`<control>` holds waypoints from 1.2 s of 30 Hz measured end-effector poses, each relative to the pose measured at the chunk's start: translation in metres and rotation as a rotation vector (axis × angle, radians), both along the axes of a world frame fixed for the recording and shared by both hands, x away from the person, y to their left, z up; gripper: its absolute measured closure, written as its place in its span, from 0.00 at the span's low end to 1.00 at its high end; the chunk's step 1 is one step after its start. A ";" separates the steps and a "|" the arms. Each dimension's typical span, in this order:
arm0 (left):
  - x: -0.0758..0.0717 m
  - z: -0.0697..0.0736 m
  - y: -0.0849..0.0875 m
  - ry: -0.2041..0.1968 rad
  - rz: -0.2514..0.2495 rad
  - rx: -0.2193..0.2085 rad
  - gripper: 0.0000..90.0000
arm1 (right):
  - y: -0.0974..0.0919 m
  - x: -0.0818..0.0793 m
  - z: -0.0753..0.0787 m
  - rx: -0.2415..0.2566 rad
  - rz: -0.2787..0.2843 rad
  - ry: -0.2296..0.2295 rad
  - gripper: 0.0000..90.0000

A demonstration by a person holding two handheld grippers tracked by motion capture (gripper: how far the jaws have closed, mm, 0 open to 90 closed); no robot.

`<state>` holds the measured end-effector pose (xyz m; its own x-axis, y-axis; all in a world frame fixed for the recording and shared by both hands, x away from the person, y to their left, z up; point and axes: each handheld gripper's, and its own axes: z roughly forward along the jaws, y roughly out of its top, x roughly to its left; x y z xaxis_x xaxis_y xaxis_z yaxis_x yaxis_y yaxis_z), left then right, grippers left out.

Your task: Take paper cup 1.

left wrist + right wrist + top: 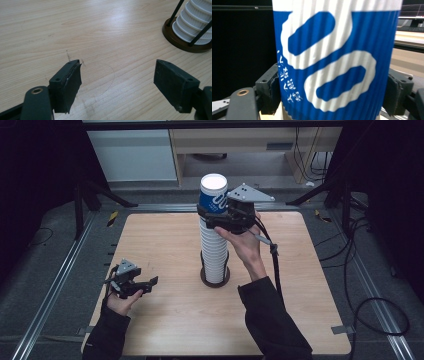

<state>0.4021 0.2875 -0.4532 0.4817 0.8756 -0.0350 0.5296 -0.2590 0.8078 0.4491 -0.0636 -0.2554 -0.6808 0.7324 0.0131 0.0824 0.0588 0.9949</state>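
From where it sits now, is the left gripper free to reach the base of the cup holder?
Probably yes: the left gripper is open and empty, with bare table between it and the holder base.

Large white looping figure seen printed on blue cup; small white characters beside it, not readable.

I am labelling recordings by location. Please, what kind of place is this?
Probably a lab recording station, not a home: a bare wooden table on metal rails with dark curtains around, loose cables on the grey floor, and hand-held grippers, the right gripper holding a blue cup.
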 end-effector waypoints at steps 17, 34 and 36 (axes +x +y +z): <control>0.000 0.000 0.002 0.003 0.001 -0.003 0.24 | -0.004 -0.006 0.038 0.008 0.002 -0.056 0.23; 0.000 0.001 0.002 0.003 0.001 -0.004 0.23 | -0.011 -0.015 0.064 0.011 -0.017 -0.113 0.23; 0.000 0.001 0.002 0.000 0.000 -0.008 0.23 | -0.013 -0.017 0.065 0.005 -0.019 -0.118 0.23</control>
